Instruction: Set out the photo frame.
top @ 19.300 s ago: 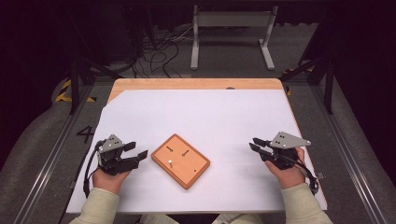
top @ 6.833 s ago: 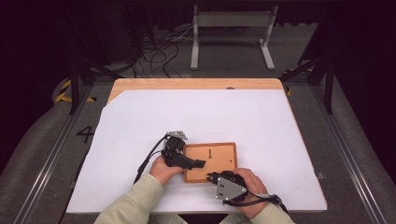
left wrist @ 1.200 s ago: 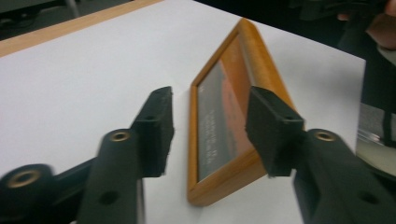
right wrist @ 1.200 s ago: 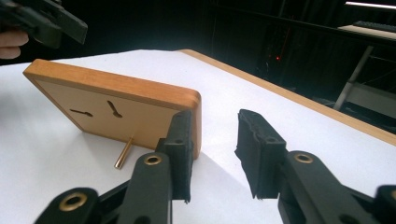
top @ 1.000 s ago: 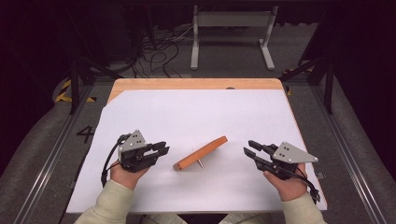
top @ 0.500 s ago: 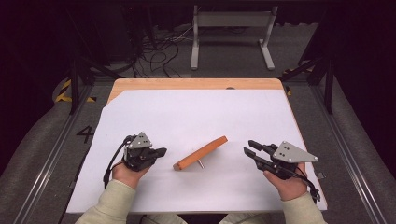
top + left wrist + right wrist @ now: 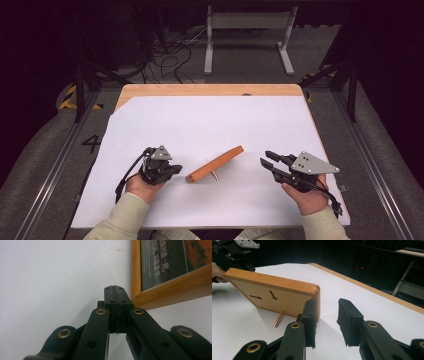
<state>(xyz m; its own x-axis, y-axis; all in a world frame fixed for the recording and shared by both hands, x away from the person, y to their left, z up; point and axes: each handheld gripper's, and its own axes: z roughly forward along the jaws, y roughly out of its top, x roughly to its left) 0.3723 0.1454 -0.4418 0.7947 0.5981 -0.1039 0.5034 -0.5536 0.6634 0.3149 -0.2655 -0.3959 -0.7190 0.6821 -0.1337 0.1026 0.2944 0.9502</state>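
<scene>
A wooden picture frame [image 7: 215, 164] stands tilted on the white sheet between my two hands, propped on a thin brass peg [image 7: 278, 318]. The right gripper view looks at its back [image 7: 279, 290], which has two keyhole slots. My left gripper [image 7: 176, 170] lies just left of the frame's near end, its jaws pressed together with nothing between them. In the left gripper view the shut tips [image 7: 115, 290] point past the frame's wooden border [image 7: 175, 282]. My right gripper [image 7: 267, 159] rests to the right of the frame, clear of it, open and empty [image 7: 327, 312].
A white sheet [image 7: 210, 125] covers most of the wooden table [image 7: 200, 90]. Beyond the far edge stand a metal stand [image 7: 247, 30] and loose cables [image 7: 170, 50] on the floor. Dark rails run along both sides.
My left gripper's jaws have come together and the hand has sunk a little toward the table. The frame and my right gripper have stayed put.
</scene>
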